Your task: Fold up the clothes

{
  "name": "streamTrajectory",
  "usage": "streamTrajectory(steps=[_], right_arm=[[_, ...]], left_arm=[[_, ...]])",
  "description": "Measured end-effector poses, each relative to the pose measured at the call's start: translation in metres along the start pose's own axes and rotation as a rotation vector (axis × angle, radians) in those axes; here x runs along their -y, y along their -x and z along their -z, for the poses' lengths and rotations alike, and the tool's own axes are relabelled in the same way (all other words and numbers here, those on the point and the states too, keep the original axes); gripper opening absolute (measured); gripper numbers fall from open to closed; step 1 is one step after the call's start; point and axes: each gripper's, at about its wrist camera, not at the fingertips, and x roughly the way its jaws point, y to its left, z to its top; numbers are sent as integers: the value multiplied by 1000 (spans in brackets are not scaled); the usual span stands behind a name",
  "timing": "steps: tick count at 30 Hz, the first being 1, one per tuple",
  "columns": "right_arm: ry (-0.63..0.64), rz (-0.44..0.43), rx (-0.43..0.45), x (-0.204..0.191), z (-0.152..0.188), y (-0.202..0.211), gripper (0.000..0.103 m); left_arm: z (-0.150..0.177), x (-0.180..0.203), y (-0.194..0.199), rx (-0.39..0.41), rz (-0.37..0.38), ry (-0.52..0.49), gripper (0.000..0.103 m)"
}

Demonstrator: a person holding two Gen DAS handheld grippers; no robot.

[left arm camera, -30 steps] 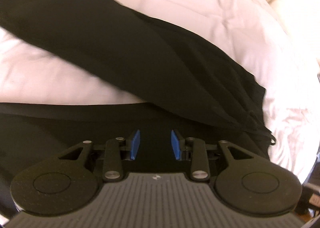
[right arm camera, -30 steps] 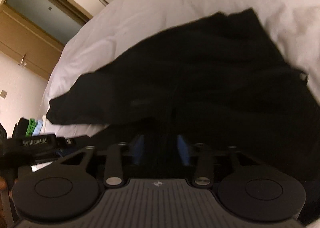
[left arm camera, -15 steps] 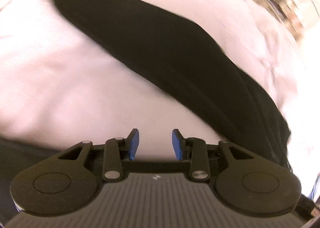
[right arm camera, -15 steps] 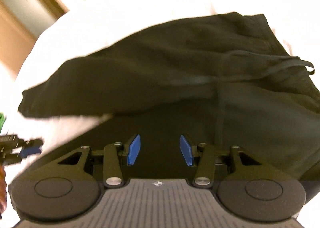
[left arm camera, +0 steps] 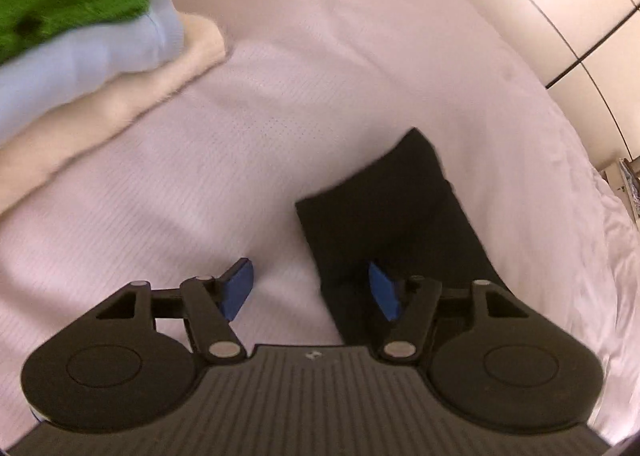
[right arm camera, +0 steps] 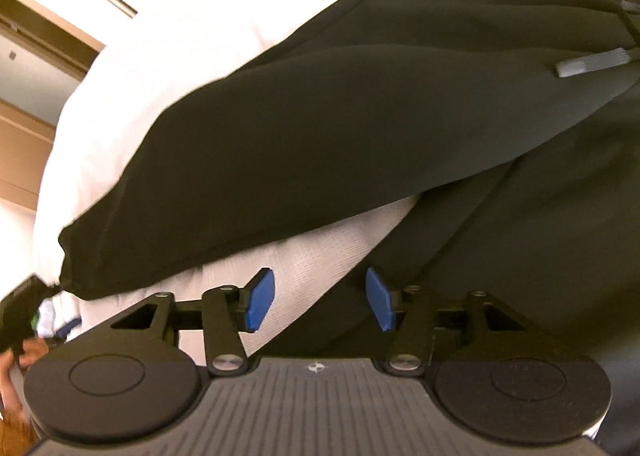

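The left gripper (left arm camera: 310, 288) is spread wide with nothing between its fingers, at the end of the black trousers (left arm camera: 394, 212) on the white bedding (left arm camera: 200, 176); folded clothes (left arm camera: 80, 36) fill the upper left. The right gripper (right arm camera: 318, 298) likewise gapes empty, trousers across the upper right.

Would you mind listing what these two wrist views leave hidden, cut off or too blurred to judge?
- Black trousers: right wrist view, waist end cut by the right edge; the right claw body hides the near part.
- Trouser leg end: left wrist view, its near part disappears behind the left claw.
- Folded stack: left wrist view, motion-blurred and cut by the left edge; garment types unclear.
- Person's hand: right wrist view, only a blurred sliver at the left edge.
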Motion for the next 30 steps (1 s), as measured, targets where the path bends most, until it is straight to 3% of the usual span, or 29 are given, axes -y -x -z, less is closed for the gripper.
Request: streamTrajectory(steps=[1,2,4,6,8,10,14,18,22,25,27,30], right_arm=[[3,12,-1,-2,0,-2,58],[4,23,-2,-3,1,-4,58],[10,44,-7,-5,1,-7,58],[14,58,-6,-7,2,-9,58],[15,64,-7,-10,2,-10,58],[24,70,-10,-11,3,-12,58],[70,72,-18,-12,4,-11,60],[127,68,-23,-12,7,-4,60],[170,64,-26,-8,9,9,60],[164,62,4,11,9,37,60],[159,90,39,30,9,58,60],[165,155,97,63,9,92,60]], left_arm=[[-3,0,-3,7,14,-25,22],[-4,7,6,35,22,-69,6],[-5,19,24,96,41,-156,5],[-1,23,67,217,80,-232,5],[9,15,98,304,46,-313,7],[17,-3,98,298,-36,-361,7],[43,-37,41,119,-188,-436,14],[53,-18,44,196,-271,-580,16],[46,-21,82,237,-278,-524,28],[54,-26,114,235,-313,-461,26],[70,-23,132,189,-291,-409,24],[110,-17,167,86,-173,-367,24]])
